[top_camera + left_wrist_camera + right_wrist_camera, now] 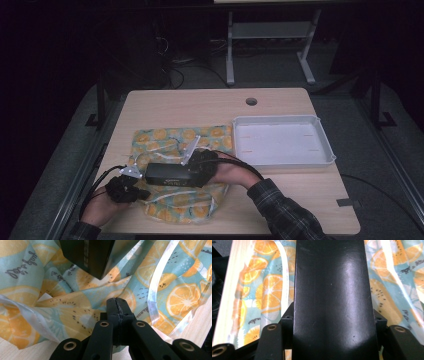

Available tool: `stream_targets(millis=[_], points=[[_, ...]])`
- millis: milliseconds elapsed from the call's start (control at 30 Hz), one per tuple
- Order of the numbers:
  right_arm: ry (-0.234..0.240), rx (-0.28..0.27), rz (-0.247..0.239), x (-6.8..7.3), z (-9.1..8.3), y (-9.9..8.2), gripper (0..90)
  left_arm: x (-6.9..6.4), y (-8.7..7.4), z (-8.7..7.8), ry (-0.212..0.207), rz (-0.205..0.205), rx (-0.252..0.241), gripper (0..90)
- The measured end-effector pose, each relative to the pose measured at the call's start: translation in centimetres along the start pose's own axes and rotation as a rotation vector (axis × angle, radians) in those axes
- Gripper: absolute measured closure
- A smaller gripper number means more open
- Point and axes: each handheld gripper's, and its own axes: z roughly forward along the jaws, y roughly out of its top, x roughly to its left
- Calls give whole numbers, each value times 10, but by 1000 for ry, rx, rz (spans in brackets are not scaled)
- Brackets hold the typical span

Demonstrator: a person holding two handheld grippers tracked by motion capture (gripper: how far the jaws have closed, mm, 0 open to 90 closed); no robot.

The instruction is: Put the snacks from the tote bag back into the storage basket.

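A black box (pixel 172 175) lies on a cloth (pixel 175 140) printed with orange slices, at the near left of the desk (pixel 280 195). The right gripper (pixel 197 167) comes in from the right and its jaws pinch the box across its width; in the right gripper view the box (pixel 329 297) runs straight up between the two jaws, with the cloth (pixel 267 295) showing on both sides. The left gripper (pixel 131 190) sits at the near left edge of the cloth, just left of the box's end. Its jaws are pressed together, and in the left gripper view the left gripper (pixel 117 308) meets over a rumpled fold of cloth (pixel 172 297); whether fabric is caught between them I cannot tell. The box's corner (pixel 100 260) hangs just beyond.

A white tray (pixel 240 145) stands to the right of the cloth, near the right hand's forearm but apart from it. A round cable hole (pixel 251 101) lies at the desk's far edge. The desk is pale wood; past it the room is dark, with a grey frame (pixel 270 35) and cables on the floor.
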Motion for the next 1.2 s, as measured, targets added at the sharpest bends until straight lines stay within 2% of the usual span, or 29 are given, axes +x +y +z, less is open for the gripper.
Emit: stream_targets(millis=[300, 633, 867, 933, 1033, 1200], points=[[-20, -37, 32, -3, -21, 4, 416, 0, 0, 0, 2, -1, -2, 898], [-50, -30, 30, -1, -36, 6, 417, 0, 0, 0, -2, -5, -4, 898], [-68, -53, 41, 0, -50, 7, 417, -1, 1, 0, -4, 6, 5, 898], [-68, -64, 52, -1, -54, 7, 417, -2, 0, 1, -3, -7, -3, 898], [-77, -66, 47, -2, -59, 5, 417, -1, 0, 1, -3, -8, -3, 898], [-90, -63, 66, -2, -68, -1, 417, -2, 0, 1, -9, -10, -4, 898]])
